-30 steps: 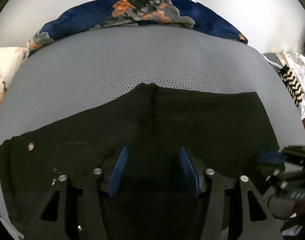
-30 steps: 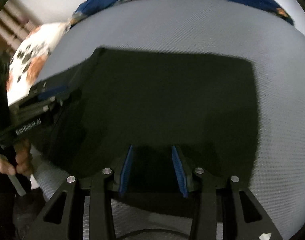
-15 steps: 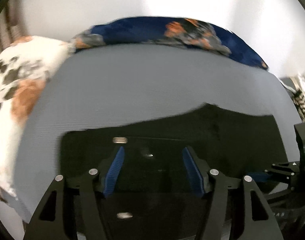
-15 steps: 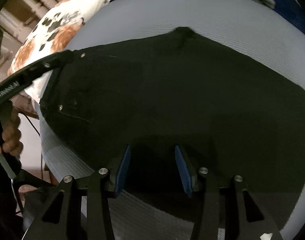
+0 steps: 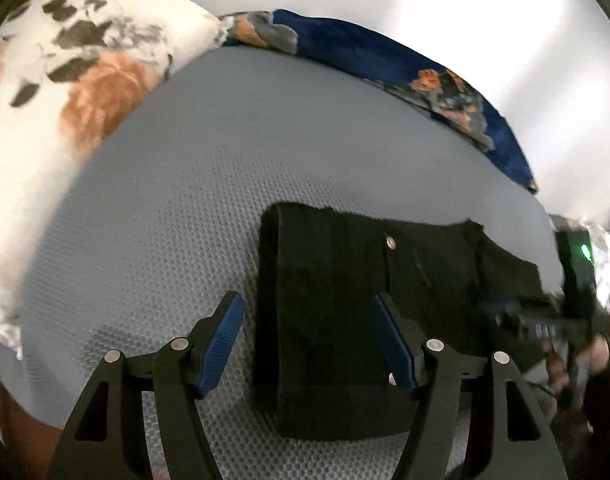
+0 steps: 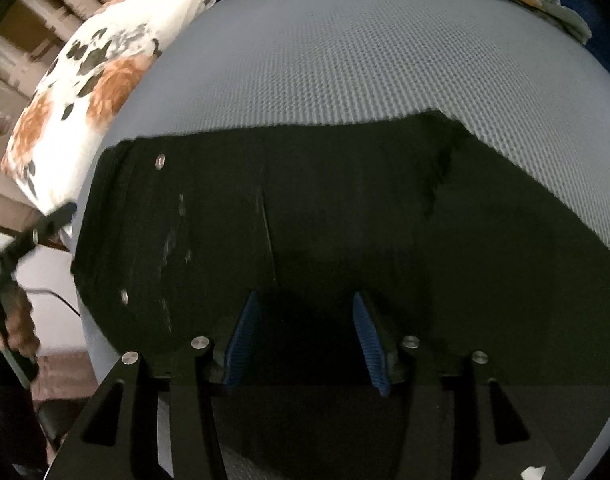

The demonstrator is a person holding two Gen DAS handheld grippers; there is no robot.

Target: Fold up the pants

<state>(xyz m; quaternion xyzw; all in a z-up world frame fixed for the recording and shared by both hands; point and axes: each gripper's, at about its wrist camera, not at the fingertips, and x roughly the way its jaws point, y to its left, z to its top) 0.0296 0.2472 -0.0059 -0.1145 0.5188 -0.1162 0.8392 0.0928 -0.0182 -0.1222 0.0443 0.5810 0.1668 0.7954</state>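
Black pants [image 5: 345, 300] lie flat on the grey mesh mattress [image 5: 177, 200], waistband end to the left, with metal rivets [image 5: 391, 242] showing. My left gripper [image 5: 305, 304] hovers over the waistband's left edge. Its jaws are opening, and the cloth edge lies below and between the blue pads [image 5: 225, 332] without being pressed. The right gripper [image 5: 545, 320], in a hand, shows at the pants' right side. In the right wrist view the pants [image 6: 345, 208] fill the middle. My right gripper [image 6: 305, 298] is above the cloth, its jaws opening with nothing pinched. The left gripper [image 6: 25, 240] appears at the far left.
A white pillow with orange and black flowers [image 5: 65, 80] lies left of the mattress. A dark blue floral blanket [image 5: 385, 60] runs along the far edge below a white wall. Bare mattress surrounds the pants on the left and far sides [image 6: 365, 60].
Both grippers have slid left along the pants toward the waistband. The left one now stands over the waistband's edge with its jaws wider apart. The right jaws have widened slightly.
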